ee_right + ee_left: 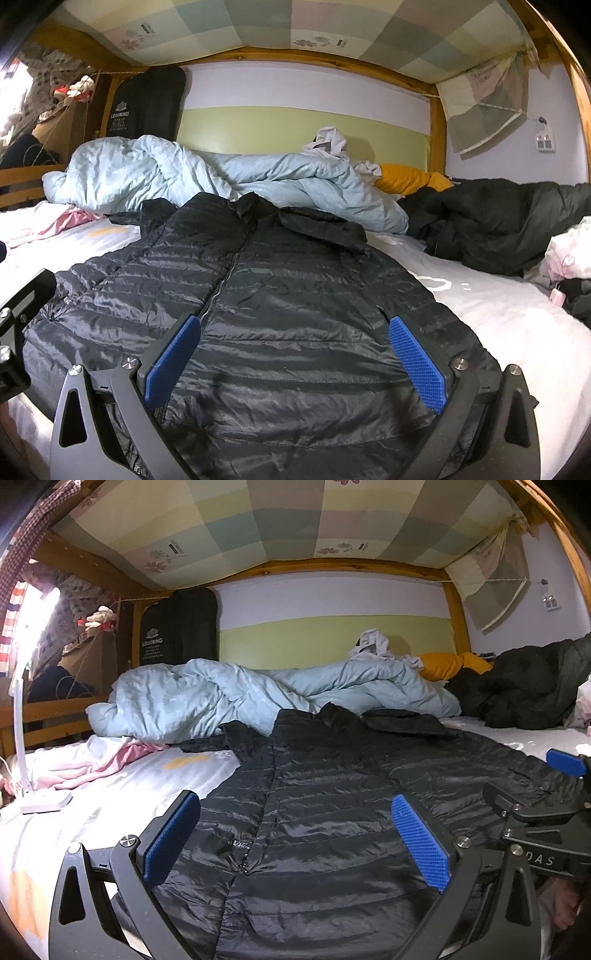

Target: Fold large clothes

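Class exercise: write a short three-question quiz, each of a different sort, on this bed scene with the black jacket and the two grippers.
1. True or false: the black jacket lies zipped on the bed.
2. What lies just behind its collar? A) blue quilt B) a suitcase C) a chair
3. Fill in: both the left gripper and right gripper are ____.

Key: 1 true; 2 A; 3 open.

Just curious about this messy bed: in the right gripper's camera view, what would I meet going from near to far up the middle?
right gripper → black puffer jacket → light blue duvet → green and white wall
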`<state>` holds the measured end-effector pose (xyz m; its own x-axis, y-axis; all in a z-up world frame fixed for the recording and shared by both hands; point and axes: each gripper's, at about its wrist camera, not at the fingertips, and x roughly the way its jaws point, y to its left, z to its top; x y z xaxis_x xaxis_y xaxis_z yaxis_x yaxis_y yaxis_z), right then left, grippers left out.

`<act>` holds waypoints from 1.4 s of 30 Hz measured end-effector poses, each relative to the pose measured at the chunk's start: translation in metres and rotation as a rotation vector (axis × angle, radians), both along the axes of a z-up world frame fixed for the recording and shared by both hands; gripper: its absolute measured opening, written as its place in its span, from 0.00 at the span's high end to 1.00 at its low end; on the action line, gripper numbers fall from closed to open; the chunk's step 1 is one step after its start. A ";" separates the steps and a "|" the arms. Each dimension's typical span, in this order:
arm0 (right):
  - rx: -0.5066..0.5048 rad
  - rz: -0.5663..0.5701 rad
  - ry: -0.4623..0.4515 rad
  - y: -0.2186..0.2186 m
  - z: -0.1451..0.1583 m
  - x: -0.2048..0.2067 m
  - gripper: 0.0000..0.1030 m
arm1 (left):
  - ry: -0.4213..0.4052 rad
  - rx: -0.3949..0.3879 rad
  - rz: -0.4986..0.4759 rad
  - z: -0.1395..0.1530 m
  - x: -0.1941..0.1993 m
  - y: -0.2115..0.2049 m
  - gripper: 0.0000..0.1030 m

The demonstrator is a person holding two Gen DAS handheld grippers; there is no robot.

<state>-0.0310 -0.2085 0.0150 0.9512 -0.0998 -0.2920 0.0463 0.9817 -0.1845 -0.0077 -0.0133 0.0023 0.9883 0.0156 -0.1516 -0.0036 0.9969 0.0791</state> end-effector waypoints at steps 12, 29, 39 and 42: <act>0.069 0.024 0.057 -0.004 0.007 0.002 0.03 | 0.002 -0.046 -0.022 0.013 -0.011 0.009 0.00; -0.022 0.107 0.048 -0.036 0.164 -0.066 0.01 | 0.094 0.037 -0.030 0.145 -0.036 0.046 0.00; 0.114 0.026 0.189 -0.123 0.134 -0.041 0.01 | 0.293 -0.022 0.010 0.083 -0.008 0.082 0.03; 0.197 0.001 0.311 -0.148 0.105 -0.030 0.07 | 0.415 -0.079 0.018 0.050 0.009 0.092 0.11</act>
